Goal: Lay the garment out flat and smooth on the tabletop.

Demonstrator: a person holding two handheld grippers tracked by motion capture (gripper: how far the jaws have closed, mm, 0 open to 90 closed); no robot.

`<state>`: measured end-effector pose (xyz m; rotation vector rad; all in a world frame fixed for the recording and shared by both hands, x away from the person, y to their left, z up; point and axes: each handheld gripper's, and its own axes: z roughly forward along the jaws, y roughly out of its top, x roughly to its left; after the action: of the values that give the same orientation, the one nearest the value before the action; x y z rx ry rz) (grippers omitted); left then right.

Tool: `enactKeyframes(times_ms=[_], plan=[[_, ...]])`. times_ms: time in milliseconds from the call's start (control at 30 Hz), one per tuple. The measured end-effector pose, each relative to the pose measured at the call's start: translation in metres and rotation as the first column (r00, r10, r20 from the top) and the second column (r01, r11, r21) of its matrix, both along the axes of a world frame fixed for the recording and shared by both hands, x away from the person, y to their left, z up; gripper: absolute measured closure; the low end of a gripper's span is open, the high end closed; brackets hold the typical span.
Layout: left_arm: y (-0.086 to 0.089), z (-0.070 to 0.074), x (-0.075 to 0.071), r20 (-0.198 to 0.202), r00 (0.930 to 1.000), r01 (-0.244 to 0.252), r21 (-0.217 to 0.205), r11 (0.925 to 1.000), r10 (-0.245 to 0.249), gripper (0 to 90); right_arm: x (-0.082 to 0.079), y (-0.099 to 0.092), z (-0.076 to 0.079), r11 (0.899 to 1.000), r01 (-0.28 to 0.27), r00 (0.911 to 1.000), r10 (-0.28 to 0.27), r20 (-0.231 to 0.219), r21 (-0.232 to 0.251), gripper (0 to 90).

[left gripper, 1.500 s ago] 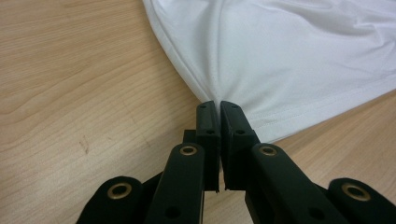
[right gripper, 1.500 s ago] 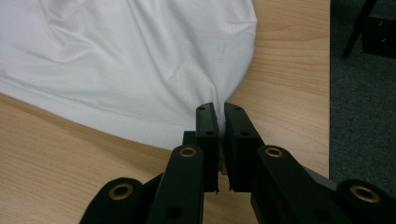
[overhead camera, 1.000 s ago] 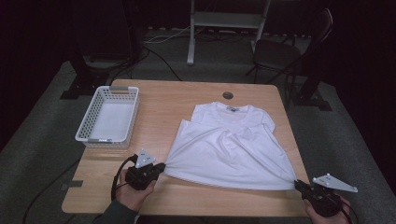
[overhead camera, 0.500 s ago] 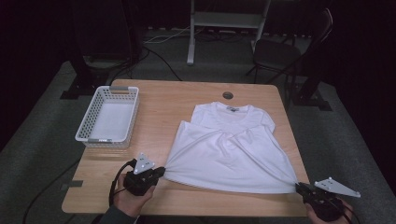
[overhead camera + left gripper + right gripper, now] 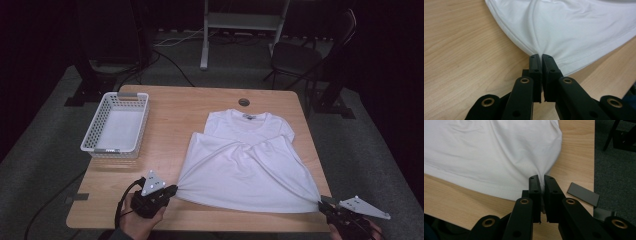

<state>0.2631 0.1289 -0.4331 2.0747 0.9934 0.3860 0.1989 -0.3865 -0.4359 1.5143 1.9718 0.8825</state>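
T-shirt (image 5: pixel 247 162): 1 | hand-held grippers: 2, clamped on hem | basket (image 5: pixel 116 125): 1

The shirt (image 5: pixel 247 160) lies flat on the table (image 5: pixel 170 107), right of centre, collar toward the far edge. The basket (image 5: pixel 116 125) stands on the table's left part, well apart from the shirt. The left gripper (image 5: pixel 172 189) meets the hem's near left corner, the right gripper (image 5: pixel 322 204) the near right corner (both at the table's near edge). A chair (image 5: pixel 305 52) stands behind the table, far right.

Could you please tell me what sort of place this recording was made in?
Probably a lab or studio set up for recording: a lone wooden table on grey carpet, dark surroundings, loose cables on the floor, and a folding chair pushed aside.
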Motion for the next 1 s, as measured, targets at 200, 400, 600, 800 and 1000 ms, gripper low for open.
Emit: enactKeyframes(times_ms=[200,400,600,800,1000], plan=[[0.002,0.002,-0.009,0.002,1.0,0.007,-0.003,1.0,-0.007,87.9,-0.007,-0.001,0.001,1.0,0.002,1.0,-0.002,-0.003,0.0,84.5],[0.005,0.002,-0.02,-0.003,1.0,0.01,-0.016,0.9998,-0.01,87.8,-0.016,0.0,0.003,1.0,-0.003,1.0,0.003,-0.006,-0.001,84.4],[0.005,0.003,-0.026,-0.002,0.9999,0.012,-0.022,0.9997,-0.012,87.7,-0.021,0.0,0.005,1.0,0.0,1.0,0.0,-0.003,-0.01,84.4],[0.006,0.001,-0.019,-0.011,0.9999,0.004,-0.043,0.9991,-0.005,78.6,-0.022,0.002,0.008,1.0,0.004,1.0,-0.004,0.008,-0.019,77.3],[0.007,-0.003,-0.006,-0.021,0.9995,-0.024,-0.031,0.9992,0.023,71.7,-0.015,0.001,0.012,0.999,0.018,0.9991,-0.017,0.038,-0.027,71.8]])
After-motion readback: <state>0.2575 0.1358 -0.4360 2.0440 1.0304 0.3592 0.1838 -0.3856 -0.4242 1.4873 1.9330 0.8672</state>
